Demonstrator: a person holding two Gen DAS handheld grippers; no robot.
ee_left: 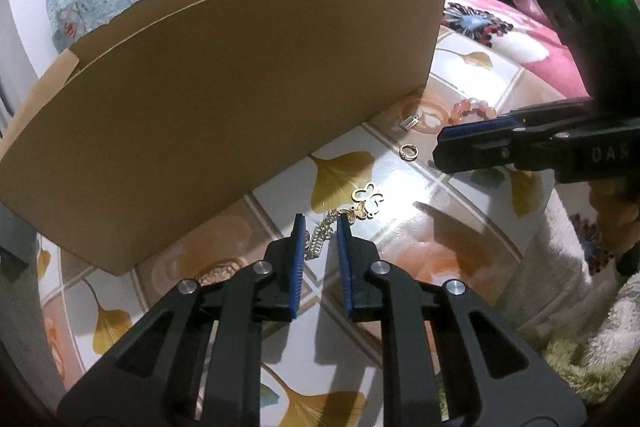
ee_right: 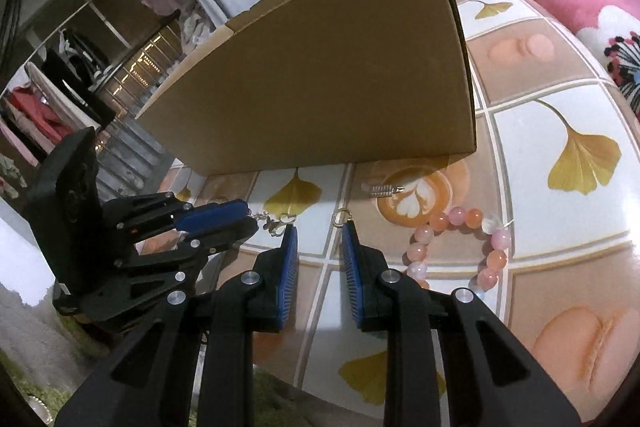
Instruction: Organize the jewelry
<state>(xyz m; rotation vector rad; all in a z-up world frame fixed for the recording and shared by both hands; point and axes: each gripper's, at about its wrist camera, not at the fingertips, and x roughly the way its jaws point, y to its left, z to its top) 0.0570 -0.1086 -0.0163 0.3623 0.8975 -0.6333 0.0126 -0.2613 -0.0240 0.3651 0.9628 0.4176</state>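
A cardboard box (ee_left: 224, 99) is stood open-topped on the counter (ee_left: 440, 211), presumably to receive the jewelry scattered along its front wall. The left tongs (ee_left: 321, 223) are held apart around a gold butterfly necklace (ee_left: 366, 203), seemingly for pickup. The right tongs (ee_right: 319, 231), also apart and empty, are poised just short of a small gold ring (ee_right: 341, 215), with a pink bead bracelet (ee_right: 460, 247) just beside
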